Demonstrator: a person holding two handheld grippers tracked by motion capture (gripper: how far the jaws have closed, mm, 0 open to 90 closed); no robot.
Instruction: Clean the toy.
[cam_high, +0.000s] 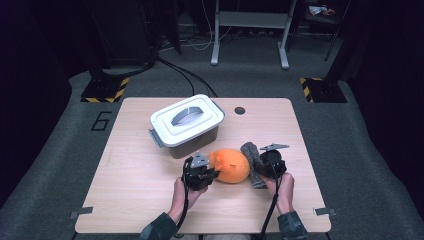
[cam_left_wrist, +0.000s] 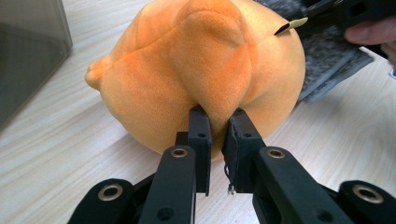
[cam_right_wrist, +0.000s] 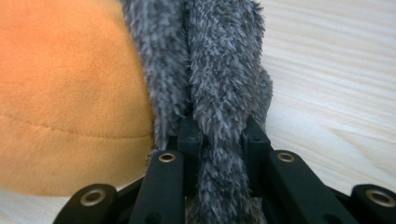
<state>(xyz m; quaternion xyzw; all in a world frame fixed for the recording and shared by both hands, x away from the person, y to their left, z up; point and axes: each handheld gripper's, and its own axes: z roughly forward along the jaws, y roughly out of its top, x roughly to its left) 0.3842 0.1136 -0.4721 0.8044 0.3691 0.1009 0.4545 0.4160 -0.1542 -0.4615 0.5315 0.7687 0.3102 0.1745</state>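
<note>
A: Two soft things lie on the desk (cam_high: 140, 200), touching each other: an orange plush (cam_high: 231, 165) and a grey furry cloth (cam_high: 253, 164). Both sit near the front edge, in front of the white-lidded box (cam_high: 186, 126).

B: What does the left hand-held gripper (cam_high: 212, 172) do?

A: Its jaws are almost together and they pinch a small fold of the plush (cam_left_wrist: 201, 70) at its near side. The plush rests on the desk, so I think this grip is only to keep it from sliding.

B: And the right hand-held gripper (cam_high: 261, 167)?

A: It is closed on the cloth (cam_right_wrist: 219, 93). In the right gripper view the fur is squeezed between the two jaws, and the orange plush (cam_right_wrist: 65, 102) presses against it from the left.

B: Why one gripper for each thing?

A: My judgement is that the person wants to separate them, or to handle the cloth while the plush stays in place. With one held, the other can be pulled without dragging both.

B: Is the box involved?

A: Its lid is on and nothing touches it. It stands just behind the plush, so maybe the things go there later, but I cannot tell.
</note>
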